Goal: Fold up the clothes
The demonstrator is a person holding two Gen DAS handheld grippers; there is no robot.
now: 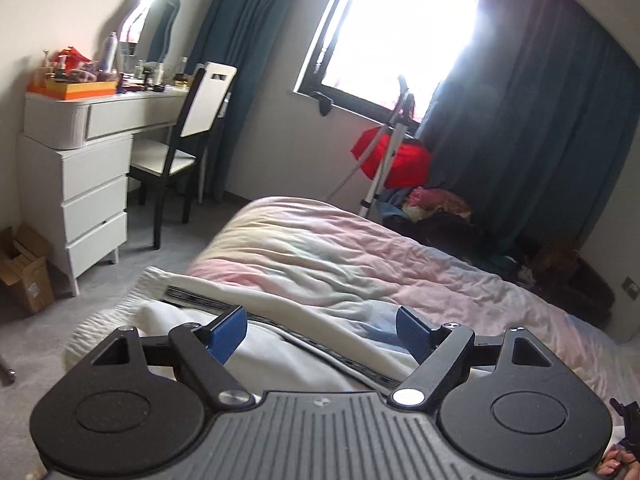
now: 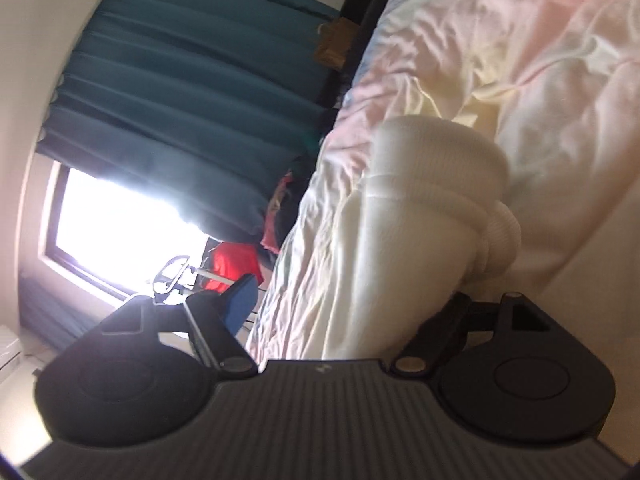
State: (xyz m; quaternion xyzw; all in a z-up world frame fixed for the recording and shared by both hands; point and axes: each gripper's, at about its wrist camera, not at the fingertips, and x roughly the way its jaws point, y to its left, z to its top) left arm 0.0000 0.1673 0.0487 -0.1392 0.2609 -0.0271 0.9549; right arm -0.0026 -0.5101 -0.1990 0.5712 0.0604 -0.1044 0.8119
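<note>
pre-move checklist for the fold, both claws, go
1. Left claw open: ok, blue pads apart and nothing between them.
2. Left claw over the white garment: ok, it lies on the bed right below the fingers.
3. Right claw state: ok, spread wide; only the left blue pad shows, the other is hidden by cloth.
4. Right claw grip on the white garment: cannot tell, cloth sits between the fingers but no pinch visible.
5. Garment flat: not ok, bunched and rolled in the right wrist view.
</note>
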